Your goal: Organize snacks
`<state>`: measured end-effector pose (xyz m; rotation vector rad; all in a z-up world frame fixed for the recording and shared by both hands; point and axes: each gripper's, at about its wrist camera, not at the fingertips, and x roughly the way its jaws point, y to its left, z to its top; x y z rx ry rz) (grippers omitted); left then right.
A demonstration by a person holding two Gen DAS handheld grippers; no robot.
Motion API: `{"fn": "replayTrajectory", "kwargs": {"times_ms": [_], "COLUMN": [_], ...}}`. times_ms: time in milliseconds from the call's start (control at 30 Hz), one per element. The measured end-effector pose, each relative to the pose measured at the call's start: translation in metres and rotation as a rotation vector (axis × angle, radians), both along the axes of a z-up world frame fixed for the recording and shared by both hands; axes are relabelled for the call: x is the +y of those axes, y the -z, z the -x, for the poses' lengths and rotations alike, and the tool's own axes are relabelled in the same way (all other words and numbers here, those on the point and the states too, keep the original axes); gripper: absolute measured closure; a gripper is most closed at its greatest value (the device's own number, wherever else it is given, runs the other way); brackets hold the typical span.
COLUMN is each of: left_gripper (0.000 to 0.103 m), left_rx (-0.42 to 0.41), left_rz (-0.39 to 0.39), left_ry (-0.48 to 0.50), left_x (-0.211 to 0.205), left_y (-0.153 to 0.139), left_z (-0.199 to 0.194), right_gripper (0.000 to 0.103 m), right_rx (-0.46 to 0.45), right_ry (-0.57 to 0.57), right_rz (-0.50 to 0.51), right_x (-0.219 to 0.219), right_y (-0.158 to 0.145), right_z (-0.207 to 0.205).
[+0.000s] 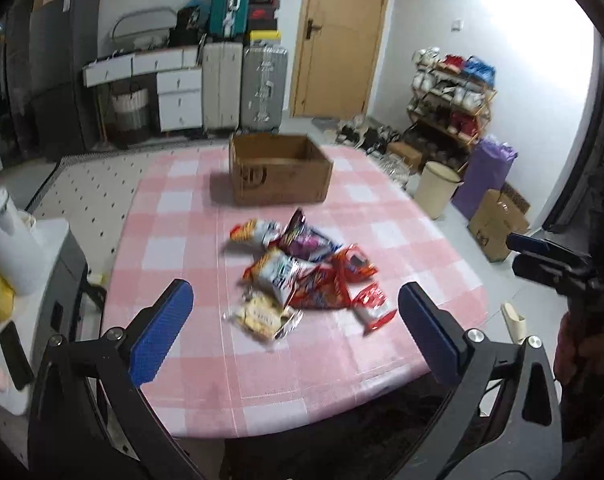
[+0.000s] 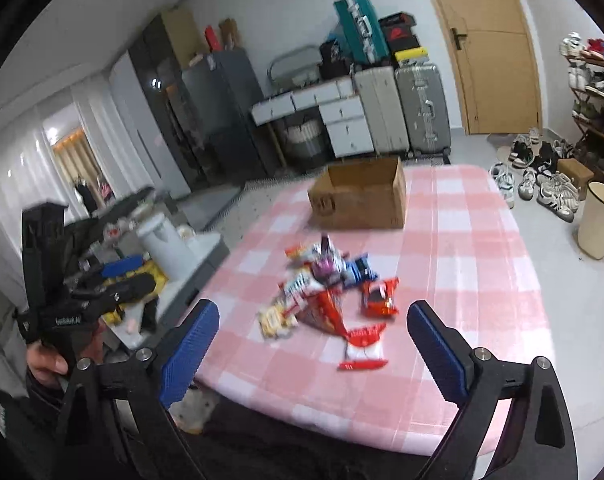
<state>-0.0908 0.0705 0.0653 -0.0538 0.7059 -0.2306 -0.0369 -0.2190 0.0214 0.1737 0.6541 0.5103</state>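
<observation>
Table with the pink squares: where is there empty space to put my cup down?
The table is bare along its left side, beside the cardboard box, and along the near edge in front of the snack pile. There is also bare cloth right of the pile. The middle is crowded with snack bags.

Black tongs [image 1: 293,320], blue ribbed pads [image 1: 161,332]

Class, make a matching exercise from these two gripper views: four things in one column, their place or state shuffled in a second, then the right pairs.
1. cardboard box
2. snack packets
3. cream bin
4. left gripper

a. on the floor beside the table
b. piled mid-table
c. jaws wide, nothing between
d. open-topped, at the table's far end

Pairs: 1-d, 2-b, 3-a, 4-c
</observation>
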Motion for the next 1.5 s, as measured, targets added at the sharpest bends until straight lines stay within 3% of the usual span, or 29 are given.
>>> {"fn": "replayTrajectory", "kwargs": {"times_ms": [233,633,667,767,1100,1167,1300,1500], "left_gripper": [0.001,0.001,0.001,0.001,0.001,0.001,0.001,0.001], "left_rx": [0.094,0.230,0.244,0.275,0.336,0.345,0.356,0.369], "left_rz": [-0.007,0.004,0.006,0.010,0.022,0.019,0.023,0.027], "left_ry": [-0.032,-0.054,-0.055,-0.059,-0.076,-0.081,-0.089,-0.099], "left_x": [-0.012,-0.017,-0.017,-0.016,-0.013,-0.013,-0.009,-0.005], "left_y": [0.064,0.157,0.164,0.177,0.207,0.211,0.219,0.225], "left_z": [-0.062,-0.127,-0.132,-0.137,-0.158,-0.162,-0.166,-0.172], "right_gripper": [0.004,0.004,0.006,0.023,0.032,0.035,0.052,0.061], "right_rx": [0.071,0.201,0.208,0.237,0.296,0.280,0.249,0.199], "right_ry": [-0.042,-0.072,-0.076,-0.090,-0.094,-0.096,-0.096,-0.112], "right_rz": [0.047,0.107,0.116,0.131,0.196,0.212,0.270,0.319], "right_x": [0.024,0.040,0.042,0.048,0.063,0.066,0.073,0.079], "right_y": [0.060,0.146,0.151,0.168,0.202,0.203,0.205,0.206], "right_z": [-0.059,-0.130,-0.135,-0.149,-0.178,-0.177,-0.178,-0.175]}}
